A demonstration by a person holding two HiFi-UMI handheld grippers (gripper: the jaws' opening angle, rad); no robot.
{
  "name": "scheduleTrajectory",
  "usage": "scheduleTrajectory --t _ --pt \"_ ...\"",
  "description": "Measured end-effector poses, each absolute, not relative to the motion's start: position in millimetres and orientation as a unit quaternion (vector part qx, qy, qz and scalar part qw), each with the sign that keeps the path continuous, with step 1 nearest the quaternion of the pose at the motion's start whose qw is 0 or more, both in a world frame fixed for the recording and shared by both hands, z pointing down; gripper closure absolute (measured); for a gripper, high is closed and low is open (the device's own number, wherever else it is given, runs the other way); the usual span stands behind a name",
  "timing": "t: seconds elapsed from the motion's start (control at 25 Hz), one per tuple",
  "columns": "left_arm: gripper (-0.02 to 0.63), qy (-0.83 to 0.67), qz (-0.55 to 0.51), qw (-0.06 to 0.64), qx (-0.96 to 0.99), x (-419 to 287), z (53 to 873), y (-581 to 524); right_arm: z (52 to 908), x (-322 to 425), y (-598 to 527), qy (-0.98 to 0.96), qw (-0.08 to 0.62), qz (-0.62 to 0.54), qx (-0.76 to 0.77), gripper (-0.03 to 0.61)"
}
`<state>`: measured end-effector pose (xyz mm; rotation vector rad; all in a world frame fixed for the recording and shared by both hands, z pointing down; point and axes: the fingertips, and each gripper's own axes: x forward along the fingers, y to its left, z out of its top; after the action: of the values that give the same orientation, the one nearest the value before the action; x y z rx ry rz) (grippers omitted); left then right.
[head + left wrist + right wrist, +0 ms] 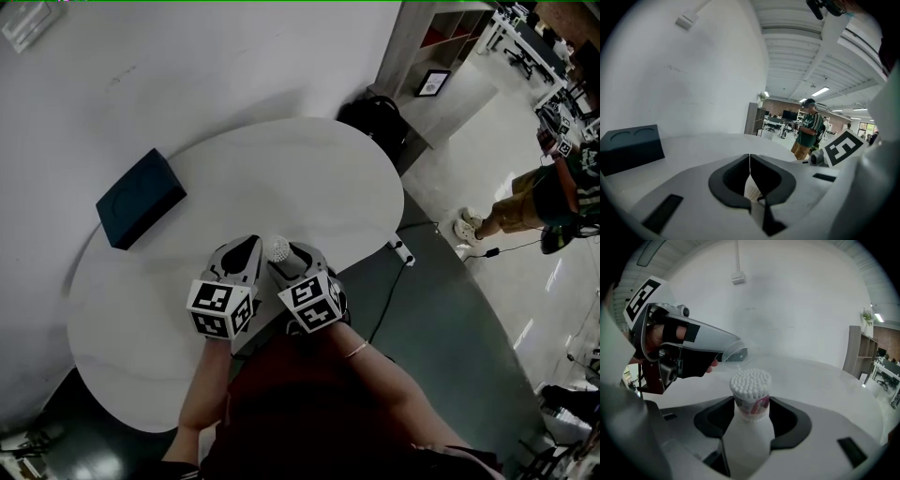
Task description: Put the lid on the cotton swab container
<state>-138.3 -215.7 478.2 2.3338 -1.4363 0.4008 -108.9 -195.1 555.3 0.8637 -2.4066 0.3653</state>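
My right gripper (284,255) is shut on the cotton swab container (277,247), a white tub with a pink label (750,401). It stands upright between the jaws, its top packed with white swab heads and uncovered. My left gripper (246,247) is close on the left, shut on the rim of a clear round lid (735,352). In the right gripper view the lid hangs just above and to the left of the swabs, apart from them. The left gripper view shows the lid (751,188) only edge-on, as a thin sliver between the closed jaws.
Both grippers hover over the near edge of a white oval table (309,169). A dark blue box (141,197) lies at its far left by the white wall. A black bag (375,117) sits beyond the table, and a person (534,202) stands at the right.
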Motion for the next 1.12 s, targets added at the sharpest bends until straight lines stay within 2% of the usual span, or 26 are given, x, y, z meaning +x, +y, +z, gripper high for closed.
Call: scheduleTrajectory --t 0.64,1.12 --pt "0.588 -0.473 0.236 0.178 0.83 -114 499 -215 555 -108 -194 -0.897 0.279 0.132 0.316 0.337" --pt "0.588 -0.466 0.277 0.145 0.828 -110 502 -212 554 -108 -193 -0.897 0.281 0.13 0.314 0.337"
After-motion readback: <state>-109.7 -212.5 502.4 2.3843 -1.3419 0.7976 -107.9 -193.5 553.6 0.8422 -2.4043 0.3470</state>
